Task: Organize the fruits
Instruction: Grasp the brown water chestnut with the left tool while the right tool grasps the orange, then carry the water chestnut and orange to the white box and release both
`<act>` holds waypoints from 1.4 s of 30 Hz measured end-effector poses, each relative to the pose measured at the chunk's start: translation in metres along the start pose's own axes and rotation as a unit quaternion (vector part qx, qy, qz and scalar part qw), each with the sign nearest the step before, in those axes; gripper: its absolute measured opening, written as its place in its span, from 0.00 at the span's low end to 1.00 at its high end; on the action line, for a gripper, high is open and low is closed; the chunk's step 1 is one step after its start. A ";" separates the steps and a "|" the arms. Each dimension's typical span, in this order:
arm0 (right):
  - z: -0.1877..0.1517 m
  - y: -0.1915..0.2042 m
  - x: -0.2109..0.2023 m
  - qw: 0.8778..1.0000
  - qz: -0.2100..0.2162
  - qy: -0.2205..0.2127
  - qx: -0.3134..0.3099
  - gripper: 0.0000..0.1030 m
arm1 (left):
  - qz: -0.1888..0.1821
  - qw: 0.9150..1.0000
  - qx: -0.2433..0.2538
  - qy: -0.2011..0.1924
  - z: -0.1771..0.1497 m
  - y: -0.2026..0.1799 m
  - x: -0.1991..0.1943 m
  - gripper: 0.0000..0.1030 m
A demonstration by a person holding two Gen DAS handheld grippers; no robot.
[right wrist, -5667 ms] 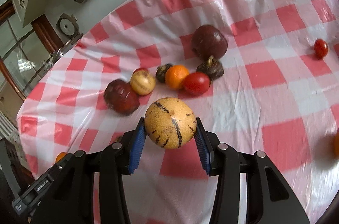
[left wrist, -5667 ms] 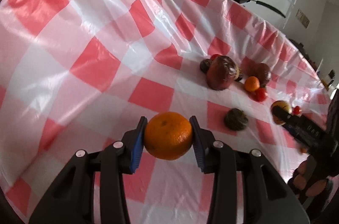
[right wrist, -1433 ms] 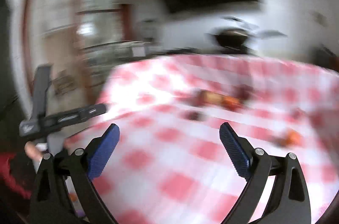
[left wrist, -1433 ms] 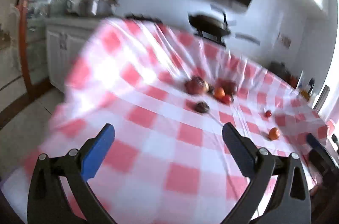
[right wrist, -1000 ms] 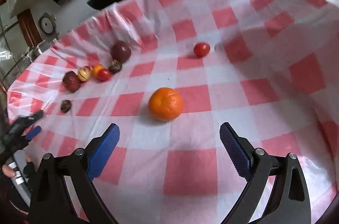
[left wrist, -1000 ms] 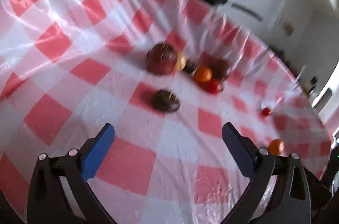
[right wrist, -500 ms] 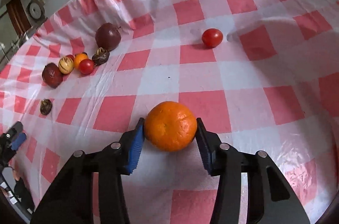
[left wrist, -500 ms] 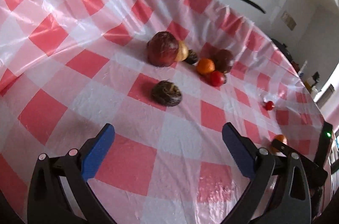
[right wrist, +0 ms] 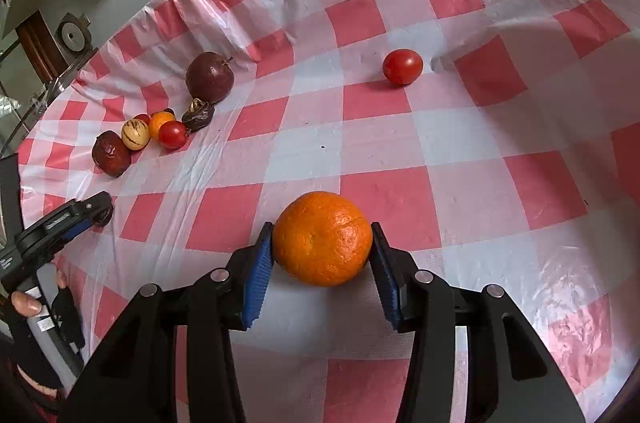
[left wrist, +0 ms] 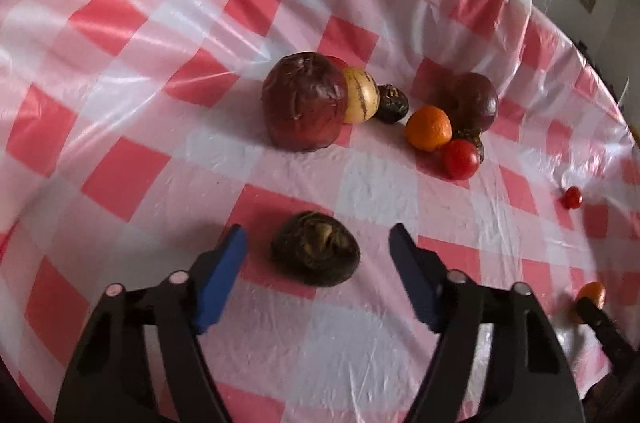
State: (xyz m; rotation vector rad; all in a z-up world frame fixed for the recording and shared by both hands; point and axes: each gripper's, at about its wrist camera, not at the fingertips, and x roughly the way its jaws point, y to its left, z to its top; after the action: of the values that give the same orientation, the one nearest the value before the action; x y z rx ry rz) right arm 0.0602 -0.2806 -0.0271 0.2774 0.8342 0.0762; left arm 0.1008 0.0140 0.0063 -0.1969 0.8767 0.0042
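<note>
Orange (right wrist: 323,238) pinched in right gripper (right wrist: 320,277), on cloth (right wrist: 460,143). Left gripper (left wrist: 318,281) jaws just closing around dark fruit (left wrist: 315,247), pads not touching. Risk: round fruit rolls aside if one pad touches first.

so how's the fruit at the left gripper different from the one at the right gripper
The dark wrinkled fruit is brown-black and shrivelled; the orange is bright, round and plump. The left gripper has been closing, but gaps remain beside the dark fruit, while the right gripper has its pads pressed on the orange. Both rest on the checked tablecloth, apart from the main fruit cluster.
</note>
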 end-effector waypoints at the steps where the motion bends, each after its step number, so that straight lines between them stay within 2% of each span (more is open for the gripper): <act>1: 0.000 0.000 0.000 1.000 0.001 0.000 0.000 0.45 | 0.001 1.000 0.004 0.000 0.000 -0.001 0.000 0.62; 3: 0.000 0.001 0.001 1.000 0.002 0.000 -0.001 0.45 | 0.004 1.000 -0.002 -0.001 -0.001 0.002 -0.001 0.49; 5: 0.000 0.001 0.001 1.000 0.003 0.000 0.000 0.45 | -0.004 1.000 -0.010 -0.002 -0.001 0.007 -0.001 0.43; 11: 0.000 0.001 0.001 1.000 0.006 0.000 0.003 0.45 | -0.018 1.000 -0.009 -0.002 0.000 0.008 -0.002 0.42; 13: 0.000 0.001 0.001 1.000 0.005 0.000 0.002 0.45 | -0.013 1.000 -0.002 -0.001 0.000 0.006 -0.001 0.43; 15: 0.000 0.001 0.001 1.000 0.005 0.000 0.002 0.45 | -0.009 1.000 0.011 0.002 0.000 0.000 0.000 0.53; 16: 0.000 0.001 0.001 1.000 0.006 0.000 0.003 0.45 | -0.005 1.000 0.023 0.005 0.000 -0.004 0.001 0.54; 18: 0.000 0.001 0.001 1.000 0.005 0.000 0.003 0.45 | 0.012 0.999 0.044 0.010 -0.001 -0.011 0.003 0.59; 20: 0.000 0.001 0.001 1.000 0.006 0.000 0.003 0.45 | 0.037 0.995 0.085 0.020 -0.004 -0.024 0.007 0.63; 22: -0.001 0.001 0.001 1.000 0.005 -0.001 0.003 0.45 | 0.051 0.994 0.099 0.021 -0.006 -0.028 0.007 0.64; 23: -0.001 0.001 0.001 1.000 0.005 -0.001 0.003 0.45 | 0.049 0.994 0.094 0.020 -0.006 -0.026 0.007 0.58; 24: -0.001 0.001 0.001 1.000 0.005 -0.001 0.003 0.45 | 0.052 0.994 0.090 0.018 -0.005 -0.024 0.006 0.48; 25: -0.001 0.002 0.002 1.000 0.005 -0.001 0.002 0.45 | 0.055 0.995 0.087 0.015 -0.005 -0.021 0.005 0.44; 30: -0.001 0.001 0.001 1.000 0.006 -0.001 0.004 0.45 | 0.040 0.996 0.077 0.012 -0.007 -0.008 -0.001 0.42; 36: -0.002 0.000 0.000 1.000 0.011 -0.006 0.008 0.45 | 0.014 0.999 0.018 -0.025 -0.023 0.021 -0.033 0.42; 42: -0.012 0.001 -0.014 0.999 0.041 -0.025 0.021 0.45 | -0.044 0.996 -0.046 -0.065 -0.046 0.054 -0.072 0.42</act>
State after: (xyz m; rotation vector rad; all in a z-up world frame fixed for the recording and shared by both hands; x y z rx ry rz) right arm 0.0416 -0.2792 -0.0242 0.3524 0.7761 0.1284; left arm 0.0150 0.0641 0.0231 -0.3175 0.7377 -0.0246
